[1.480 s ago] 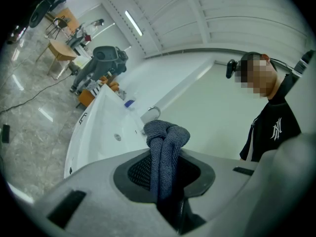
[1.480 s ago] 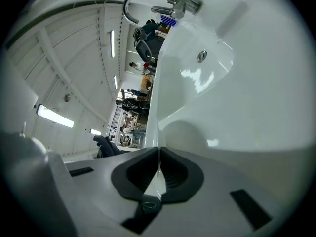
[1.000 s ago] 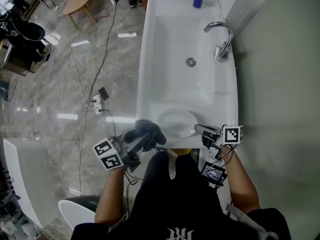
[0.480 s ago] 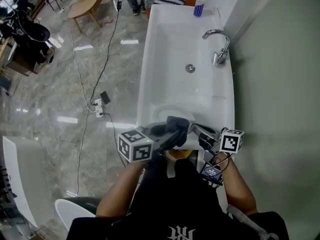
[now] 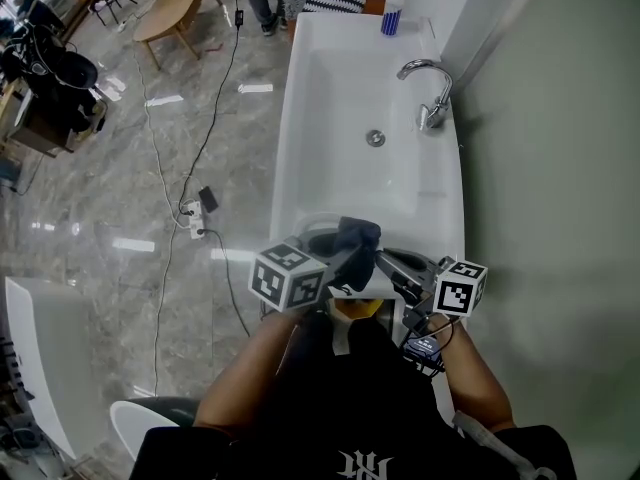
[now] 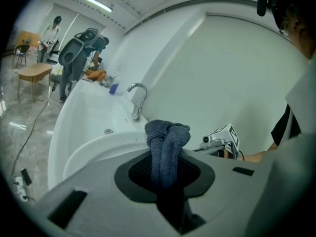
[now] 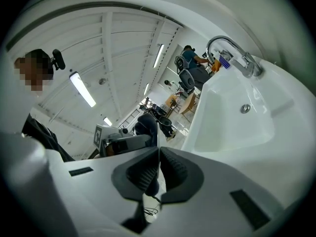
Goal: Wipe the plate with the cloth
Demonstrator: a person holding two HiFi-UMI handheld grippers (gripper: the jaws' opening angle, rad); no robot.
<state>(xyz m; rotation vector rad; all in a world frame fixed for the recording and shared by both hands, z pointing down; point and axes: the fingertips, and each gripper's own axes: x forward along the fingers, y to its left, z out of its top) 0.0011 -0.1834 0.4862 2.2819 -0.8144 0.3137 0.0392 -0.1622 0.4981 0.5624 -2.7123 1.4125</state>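
A dark blue-grey cloth (image 6: 167, 147) is bunched between the jaws of my left gripper (image 6: 168, 177), which is shut on it. The same cloth (image 5: 355, 240) shows in the head view over the white plate (image 5: 314, 229), whose rim curves out to its left. My right gripper (image 5: 388, 261) is shut on the plate's right edge. In the right gripper view the plate (image 7: 157, 132) is a thin white line edge-on between the pads of that gripper (image 7: 158, 169). The plate (image 6: 94, 149) is held up near the sink's near end. The cloth hides most of its face.
The long white sink (image 5: 345, 88) stretches away, with a chrome faucet (image 5: 426, 90) on its right side and a blue cup (image 5: 389, 23) at the far end. Left of it, cables and a power strip (image 5: 196, 208) lie on the tiled floor. People stand at the far end.
The left gripper has swung right with the cloth, from beside the sink to over the plate. The right gripper has lifted the plate off the sink's near ledge and tilted it.
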